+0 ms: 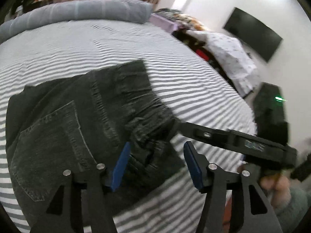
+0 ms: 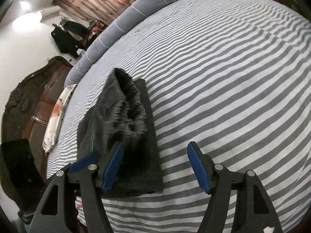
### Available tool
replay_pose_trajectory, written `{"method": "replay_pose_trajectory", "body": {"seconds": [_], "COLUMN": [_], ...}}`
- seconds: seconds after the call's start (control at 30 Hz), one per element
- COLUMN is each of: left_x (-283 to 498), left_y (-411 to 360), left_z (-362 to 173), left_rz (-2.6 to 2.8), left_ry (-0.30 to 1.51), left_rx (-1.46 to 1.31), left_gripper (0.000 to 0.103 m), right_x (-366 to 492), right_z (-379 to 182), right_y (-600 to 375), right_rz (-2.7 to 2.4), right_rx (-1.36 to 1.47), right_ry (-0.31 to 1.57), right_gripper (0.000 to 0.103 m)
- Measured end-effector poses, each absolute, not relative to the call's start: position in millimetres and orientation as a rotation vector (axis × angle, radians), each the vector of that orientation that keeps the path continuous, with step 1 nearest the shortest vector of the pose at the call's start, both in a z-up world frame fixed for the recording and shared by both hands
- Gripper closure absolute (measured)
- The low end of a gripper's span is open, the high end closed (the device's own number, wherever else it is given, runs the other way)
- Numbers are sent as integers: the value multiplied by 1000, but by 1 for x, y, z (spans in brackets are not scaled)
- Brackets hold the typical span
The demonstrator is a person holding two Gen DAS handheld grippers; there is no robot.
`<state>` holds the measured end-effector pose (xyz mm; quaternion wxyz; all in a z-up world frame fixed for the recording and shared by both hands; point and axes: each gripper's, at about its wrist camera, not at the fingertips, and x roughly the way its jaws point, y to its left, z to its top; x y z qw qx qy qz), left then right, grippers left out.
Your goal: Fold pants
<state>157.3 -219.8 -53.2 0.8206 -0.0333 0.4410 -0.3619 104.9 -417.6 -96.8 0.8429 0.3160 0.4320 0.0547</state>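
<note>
Bedroom, with a striped bed point(image 2: 223, 77) and a grey bolster point(image 2: 124, 23) along its far edge. Pants point(image 1: 77, 120), dark denim, folded into a compact block on the sheet, near the bed's near edge.

Left view only: back pocket facing up, a wall screen point(image 1: 252, 33), and the right gripper point(image 1: 176, 125) reaching in from the right, tip at the pants' side. Right view only: carved wooden headboard point(image 2: 25, 101), pillow point(image 2: 56, 116), and the fold's bunched, rumpled end.

Left gripper point(image 1: 155, 165): jaws spread apart, left pad over the denim, nothing pinched. Right gripper: jaws likewise parted, one blue pad at the pants' edge, nothing clamped.

Wide bare sheet right of and beyond the pants; bolster bounding the far side.
</note>
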Motion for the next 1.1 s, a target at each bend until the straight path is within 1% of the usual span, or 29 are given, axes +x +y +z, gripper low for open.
{"method": "replay_pose_trajectory", "body": {"seconds": [0.13, 0.23, 0.33, 0.53, 0.6, 0.67, 0.7, 0.77, 0.87, 0.93, 1.0, 1.1], "left_x": [151, 152, 152, 153, 153, 151, 149, 148, 147, 147, 149, 149], "left_y": [-196, -163, -123, -74, -69, -68, -63, -60, -51, -45, -46, -47], "left_z": [-50, -58, -71, -93, -100, -105, -107, -108, -108, -107, -107, -110], "left_rz": [-724, -619, -515, -373, -380, -388, -395, -409, -433, -456, -471, -482], "left_ry": [954, 972, 986, 974, 981, 984, 979, 972, 975, 979, 979, 984], "left_rx": [-106, -130, -132, -57, -42, -30, -27, -28, -47, -55, -53, -35], "left_gripper": [42, 42, 42, 42, 42, 42, 42, 42, 42, 42, 42, 42], "right_x": [100, 106, 118, 154, 161, 162, 162, 160, 148, 138, 137, 142], "right_z": [-102, -98, -90, -84, -88, -90, -90, -87, -76, -71, -81, -111], "right_y": [-419, -404, -385, -353, -344, -337, -334, -329, -324, -327, -334, -346], "right_rz": [168, 203, 178, 56, 10, -18, -29, -35, -43, -46, -48, -33], "right_rx": [727, 700, 641, 568, 544, 494, 460, 434, 419, 443, 478, 548], "right_ry": [915, 921, 931, 986, 1017, 1020, 1021, 1014, 992, 975, 994, 1037], "right_gripper": [37, 36, 29, 31, 37, 61, 63, 73, 79, 80, 80, 77]}}
